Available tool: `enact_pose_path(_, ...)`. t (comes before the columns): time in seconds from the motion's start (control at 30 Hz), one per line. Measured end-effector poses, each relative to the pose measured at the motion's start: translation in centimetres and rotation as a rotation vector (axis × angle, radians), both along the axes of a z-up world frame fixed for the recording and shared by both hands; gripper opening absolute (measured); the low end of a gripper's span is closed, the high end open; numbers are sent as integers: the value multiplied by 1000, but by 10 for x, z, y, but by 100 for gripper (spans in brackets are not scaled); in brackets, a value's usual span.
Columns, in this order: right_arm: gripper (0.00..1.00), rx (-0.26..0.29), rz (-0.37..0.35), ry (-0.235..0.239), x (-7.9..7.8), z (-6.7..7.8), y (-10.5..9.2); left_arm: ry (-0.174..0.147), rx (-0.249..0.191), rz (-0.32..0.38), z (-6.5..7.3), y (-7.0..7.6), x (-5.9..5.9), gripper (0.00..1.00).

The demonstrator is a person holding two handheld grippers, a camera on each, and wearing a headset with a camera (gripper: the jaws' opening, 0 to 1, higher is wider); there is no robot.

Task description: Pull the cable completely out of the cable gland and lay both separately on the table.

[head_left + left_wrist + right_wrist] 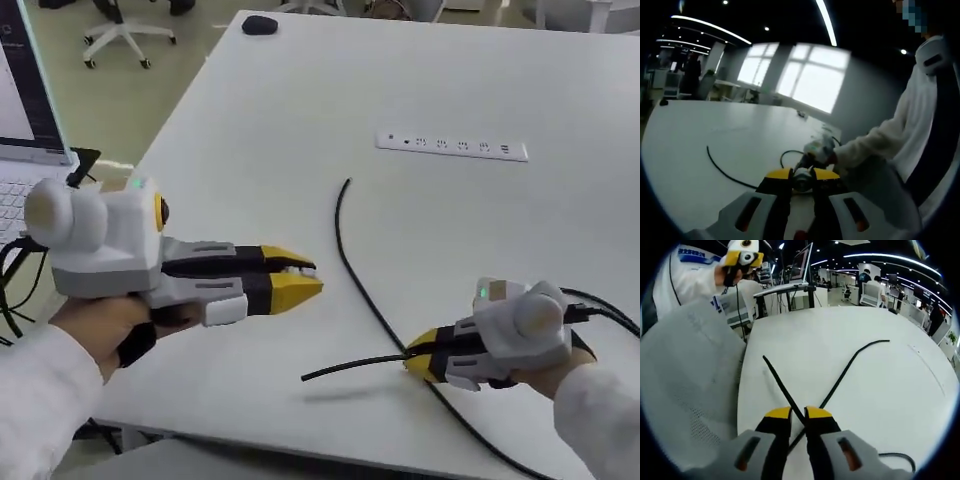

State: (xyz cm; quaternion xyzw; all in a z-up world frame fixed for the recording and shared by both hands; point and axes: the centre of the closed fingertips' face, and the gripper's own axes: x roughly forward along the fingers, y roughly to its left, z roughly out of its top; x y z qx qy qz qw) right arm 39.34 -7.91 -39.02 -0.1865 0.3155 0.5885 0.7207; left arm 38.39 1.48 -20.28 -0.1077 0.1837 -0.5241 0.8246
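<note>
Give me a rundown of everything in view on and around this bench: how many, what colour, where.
cable: one as far as shows, black, curving across the table, one end lifted in the right gripper
cable gland: one, greyish, in the left gripper, apart from the cable
power strip: one, white, far side of table
small object: one, black, far table edge, perhaps a mouse
table: one, white
laptop: one, light grey, left of table
office chair: one, white base, floor beyond table
left gripper: one, yellow-tipped, shut on the cable gland, above the table
right gripper: one, yellow-tipped, shut on the cable
sleeves: two, white, bottom corners
</note>
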Motion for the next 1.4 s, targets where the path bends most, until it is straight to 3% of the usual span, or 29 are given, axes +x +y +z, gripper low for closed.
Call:
enact_pose_path(0.07, 5, -21, -18, 7, 1, -5, -3, 10, 7, -4, -9, -2, 6, 16)
enact_pose_path(0.1, 1, 0, -19, 1, 2, -3, -1, 11, 8, -5, -11, -3, 7, 16)
enact_pose_path(0.3, 0, 11, -86, 38, 8, -15, -7, 45, 38, -20, -46, -11, 27, 16)
enact_pose_path(0.47, 0, 75, -96, 39, 7, -2, -1, 23, 65, -4, -69, -17, 45, 16)
enact_pose_path(0.6, 4, 95, -100, 28, 8, 8, -1, 8, 131, -13, -103, -27, 57, 16)
enact_pose_path(0.7, 6, 113, -101, 20, 8, 17, -3, -10, 186, -36, -125, -34, 60, 16)
enact_pose_path(0.87, 13, 128, -108, 7, 4, 30, -9, -6, 228, -43, -155, -42, 66, 17)
enact_pose_path(1.07, 23, 154, -130, 11, -7, 44, -19, 3, 269, -50, -176, -44, 67, 17)
enact_pose_path(1.4, 26, 185, -250, 6, -13, 62, -43, 35, 331, -35, -201, -36, 66, 17)
